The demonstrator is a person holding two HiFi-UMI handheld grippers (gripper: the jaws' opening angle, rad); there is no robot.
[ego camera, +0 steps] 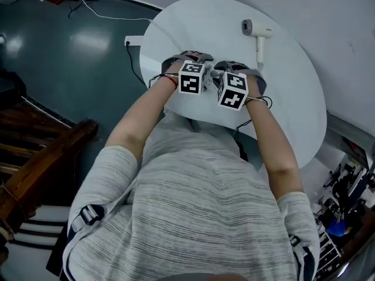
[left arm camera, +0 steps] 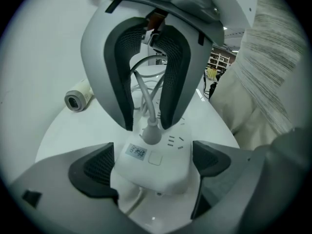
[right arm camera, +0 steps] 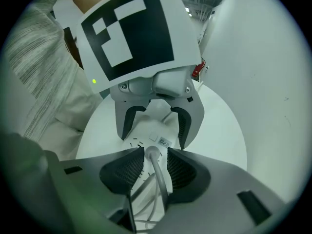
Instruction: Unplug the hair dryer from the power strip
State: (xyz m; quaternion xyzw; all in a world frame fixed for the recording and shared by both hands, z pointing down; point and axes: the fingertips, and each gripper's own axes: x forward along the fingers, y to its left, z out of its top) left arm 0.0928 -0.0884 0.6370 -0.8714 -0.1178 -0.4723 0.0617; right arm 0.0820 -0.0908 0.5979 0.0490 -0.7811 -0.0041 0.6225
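On the white counter (ego camera: 293, 98), the left gripper (left arm camera: 152, 172) has its jaws wide astride the power strip (left arm camera: 156, 167). The right gripper (right arm camera: 152, 167) has narrow jaws flanking the plug (right arm camera: 152, 153), unclamped. The hair dryer (ego camera: 256, 31) lies well apart.

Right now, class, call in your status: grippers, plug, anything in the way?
Left hand-held gripper open, straddling power strip. Right hand-held gripper open around plug, not clamped. Plug seated in strip. Nothing in the way.
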